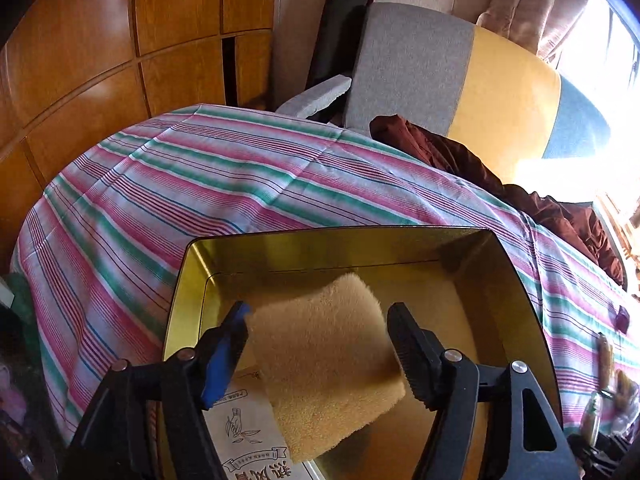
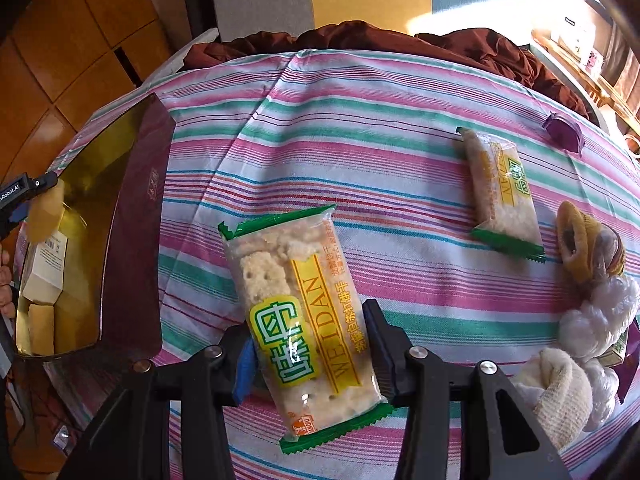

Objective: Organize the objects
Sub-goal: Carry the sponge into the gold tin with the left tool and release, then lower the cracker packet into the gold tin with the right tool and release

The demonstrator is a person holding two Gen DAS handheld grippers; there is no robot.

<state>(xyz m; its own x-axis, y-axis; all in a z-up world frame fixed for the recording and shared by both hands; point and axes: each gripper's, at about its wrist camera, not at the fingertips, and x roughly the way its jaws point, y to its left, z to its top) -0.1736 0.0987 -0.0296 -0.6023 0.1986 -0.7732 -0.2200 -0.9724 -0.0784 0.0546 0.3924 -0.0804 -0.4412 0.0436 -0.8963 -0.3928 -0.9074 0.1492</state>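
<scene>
My left gripper [image 1: 320, 354] holds a tan sponge-like block [image 1: 324, 360] between its fingers, over the inside of a gold-lined tin box [image 1: 320, 244]. A white printed packet [image 1: 244, 428] lies in the box under it. In the right wrist view the same box [image 2: 132, 224] stands at the left with maroon outer walls, and the left gripper [image 2: 24, 196] with the block shows above it. My right gripper [image 2: 310, 354] is shut on a green-edged cracker packet [image 2: 296, 312] above the striped cloth. A second cracker packet [image 2: 500, 196] lies farther right.
Striped tablecloth [image 2: 400, 112] covers the table. A purple wrapped sweet [image 2: 564, 130], a small pastry [image 2: 580, 240], white plastic bags [image 2: 600, 316] and a cream cloth [image 2: 560, 392] lie at the right. A brown garment [image 1: 480, 168] and a grey-yellow chair [image 1: 460, 80] stand behind. A wooden cabinet [image 1: 100, 60] is at the left.
</scene>
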